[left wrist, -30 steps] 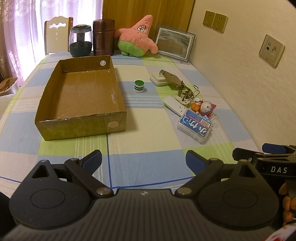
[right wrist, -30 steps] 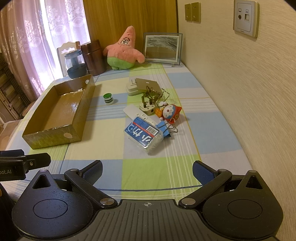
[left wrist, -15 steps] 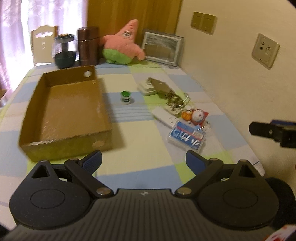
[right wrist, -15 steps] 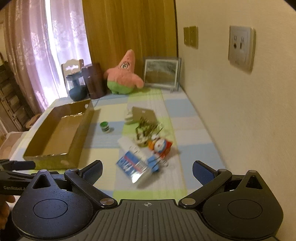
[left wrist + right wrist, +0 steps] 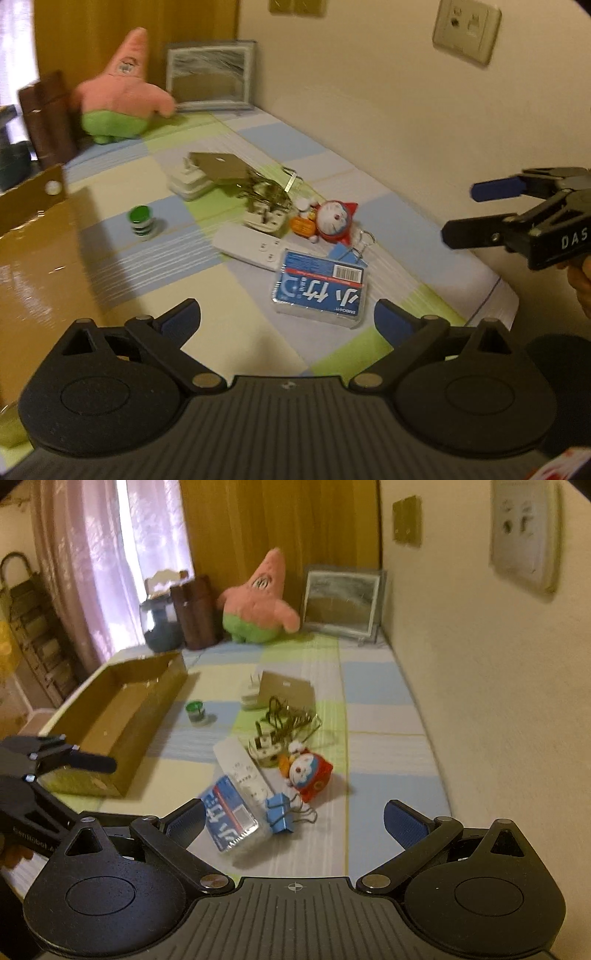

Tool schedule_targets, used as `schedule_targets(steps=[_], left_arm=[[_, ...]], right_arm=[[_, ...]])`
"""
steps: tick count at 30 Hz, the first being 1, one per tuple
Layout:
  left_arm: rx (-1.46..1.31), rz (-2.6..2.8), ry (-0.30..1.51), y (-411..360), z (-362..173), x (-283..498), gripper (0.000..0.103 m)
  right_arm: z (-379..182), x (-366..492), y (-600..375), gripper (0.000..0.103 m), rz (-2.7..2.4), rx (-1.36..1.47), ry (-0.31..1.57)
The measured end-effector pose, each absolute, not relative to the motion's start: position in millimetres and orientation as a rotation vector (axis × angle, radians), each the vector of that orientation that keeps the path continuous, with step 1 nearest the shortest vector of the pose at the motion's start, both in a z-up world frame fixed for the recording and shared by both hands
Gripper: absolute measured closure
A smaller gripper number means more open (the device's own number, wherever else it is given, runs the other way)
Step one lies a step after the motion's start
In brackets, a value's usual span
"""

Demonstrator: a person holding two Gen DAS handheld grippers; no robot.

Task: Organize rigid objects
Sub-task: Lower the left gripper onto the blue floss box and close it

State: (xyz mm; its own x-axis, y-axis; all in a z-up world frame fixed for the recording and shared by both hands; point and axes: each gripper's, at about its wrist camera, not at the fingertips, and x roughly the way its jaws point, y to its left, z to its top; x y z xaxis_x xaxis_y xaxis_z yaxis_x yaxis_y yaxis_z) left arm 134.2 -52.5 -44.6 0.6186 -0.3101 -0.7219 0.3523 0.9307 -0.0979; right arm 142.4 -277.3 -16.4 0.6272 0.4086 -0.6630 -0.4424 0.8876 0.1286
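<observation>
Two grippers, both mine, hover above the checked tablecloth [image 5: 384,716] with jaws spread wide and nothing between them. My left gripper [image 5: 286,317] points at the blue-labelled clear packet [image 5: 320,293], which lies flat just ahead of its fingertips. My right gripper [image 5: 295,818] faces the same packet [image 5: 232,821] from the other side, with a blue binder clip [image 5: 280,812] touching the packet's edge.

Behind the packet a white remote [image 5: 251,249] lies flat, next to a red-and-blue cartoon figure [image 5: 336,221]. A white plug [image 5: 267,218] sits beside the figure under a tangle of wire clips [image 5: 267,190]. Farther back, a tan card [image 5: 219,168] leans on a white charger [image 5: 186,184]. A small green-capped bottle [image 5: 141,222] stands upright, apart from the cluster, between it and the open cardboard box [image 5: 122,716] at the left.

At the table's far end are a pink star plush [image 5: 258,602], a framed picture [image 5: 341,603], a brown canister [image 5: 194,611] and a dark jar [image 5: 160,627]. Both views are slightly blurred.
</observation>
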Motion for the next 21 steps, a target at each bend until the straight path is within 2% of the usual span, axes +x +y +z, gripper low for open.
schedule_targets(steps=[9, 21], left_arm=[[0.121, -0.450, 0.845, -81.3, -74.6, 165.3, 0.002], [0.190, -0.482, 0.880, -104.2, -105.2, 191.7, 0.002]], right_arm=[[-46.9, 164.4, -277.9, 0.003, 0.511, -0.084, 0.777], [-74.1, 178.5, -289.6, 0.008, 0.508, -0.078, 0.828]])
